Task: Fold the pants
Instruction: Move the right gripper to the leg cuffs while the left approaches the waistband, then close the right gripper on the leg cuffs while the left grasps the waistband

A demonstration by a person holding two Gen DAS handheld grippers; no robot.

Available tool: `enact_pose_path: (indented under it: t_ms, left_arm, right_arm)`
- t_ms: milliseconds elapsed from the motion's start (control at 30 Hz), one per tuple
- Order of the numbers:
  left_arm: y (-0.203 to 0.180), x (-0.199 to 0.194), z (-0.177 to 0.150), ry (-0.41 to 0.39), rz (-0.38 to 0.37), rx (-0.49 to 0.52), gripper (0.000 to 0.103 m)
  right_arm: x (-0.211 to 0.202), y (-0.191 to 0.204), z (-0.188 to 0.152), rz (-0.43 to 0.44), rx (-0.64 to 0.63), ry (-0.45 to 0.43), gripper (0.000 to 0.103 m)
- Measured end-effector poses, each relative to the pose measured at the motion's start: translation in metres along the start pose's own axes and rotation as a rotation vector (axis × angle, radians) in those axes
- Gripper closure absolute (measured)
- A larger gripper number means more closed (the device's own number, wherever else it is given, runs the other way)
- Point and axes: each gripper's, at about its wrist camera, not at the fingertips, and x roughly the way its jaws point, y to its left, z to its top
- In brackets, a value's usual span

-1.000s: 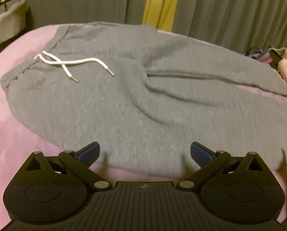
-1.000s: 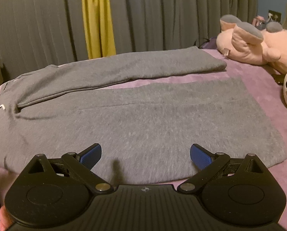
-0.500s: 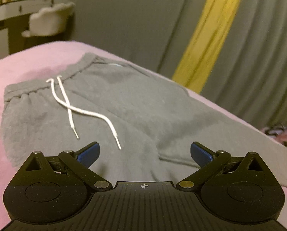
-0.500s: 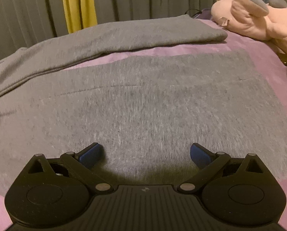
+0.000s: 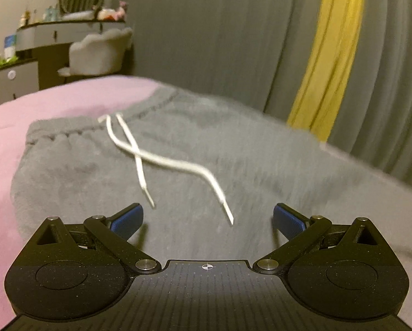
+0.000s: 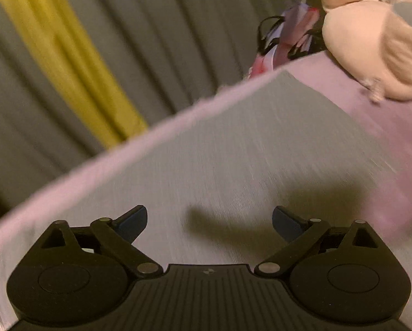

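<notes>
The grey pants [image 5: 233,165] lie spread flat on the bed [image 5: 54,102], which has a pink cover. Their waistband is at the far left, and a white drawstring [image 5: 161,160] lies crossed over the fabric just below it.

The left tongs [image 5: 208,219] hang above the upper part of the pants, near the ends of the drawstring. They are released, the blue pads wide apart, with nothing between them.

The right tongs [image 6: 209,222] hang above one leg of the pants [image 6: 233,151], close to its end. Their jaws are closing, but the pads grasp nothing; only their shadow falls on the fabric.

A pink plush toy [image 6: 371,49] rests on the bed beyond the leg. Grey curtains [image 5: 233,27] with a yellow stripe hang behind.
</notes>
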Motion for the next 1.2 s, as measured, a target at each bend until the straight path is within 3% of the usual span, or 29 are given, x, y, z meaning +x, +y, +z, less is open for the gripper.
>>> enact_pose_path:
  t_ms: [133,300,433,467,500,533,567,600,767,833,900,967,1067,1133,1200]
  left_arm:
    - [-0.007,0.016,-0.010,0.060,0.047,0.065,0.000]
    - [-0.015,0.022,-0.018,0.059,0.077,0.111,0.000]
    - [-0.015,0.024,-0.019,0.059,0.082,0.111,0.000]
    - [-0.015,0.024,-0.019,0.060,0.080,0.104,0.000]
    - [-0.015,0.026,-0.020,0.058,0.081,0.097,0.000]
    - [-0.015,0.025,-0.021,0.053,0.084,0.095,0.000]
    - [-0.017,0.025,-0.022,0.042,0.092,0.097,0.000]
    - [-0.019,0.025,-0.024,0.029,0.100,0.101,0.000]
    - [-0.021,0.023,-0.028,-0.001,0.111,0.096,0.000]
    - [-0.019,0.020,-0.027,0.001,0.104,0.084,0.000]
    - [-0.018,0.018,-0.026,0.003,0.099,0.074,0.000]
    - [-0.016,0.014,-0.024,-0.003,0.092,0.055,0.000]
    - [-0.012,0.006,-0.021,0.004,0.060,0.023,0.000]
    - [-0.008,-0.001,-0.020,-0.004,0.034,-0.011,0.000]
    - [-0.004,-0.007,-0.018,-0.009,0.000,-0.048,0.000]
  right_arm:
    - [0.063,0.027,0.028,-0.096,0.032,0.004,0.024]
    - [0.116,0.052,0.041,-0.200,0.084,0.025,0.016]
    - [0.142,0.061,0.036,-0.308,0.004,0.017,0.012]
    - [0.143,0.063,0.031,-0.317,-0.033,-0.008,0.016]
    - [0.141,0.064,0.026,-0.316,-0.056,-0.027,0.030]
    - [0.136,0.064,0.023,-0.295,-0.068,-0.049,0.046]
    - [0.130,0.063,0.023,-0.270,-0.068,-0.069,0.087]
    - [0.119,0.059,0.021,-0.258,-0.061,-0.083,0.098]
    - [0.023,0.022,-0.006,-0.078,-0.059,-0.230,0.099]
    - [-0.031,0.000,-0.036,-0.013,-0.064,-0.299,0.099]
    - [-0.074,-0.023,-0.075,0.046,-0.055,-0.308,0.099]
    - [-0.104,-0.044,-0.122,0.039,-0.077,-0.287,0.100]
    - [-0.116,-0.073,-0.182,-0.067,-0.115,-0.220,0.100]
    - [-0.114,-0.095,-0.200,-0.100,-0.059,-0.159,0.099]
    - [-0.120,-0.112,-0.200,-0.057,0.032,-0.174,0.092]
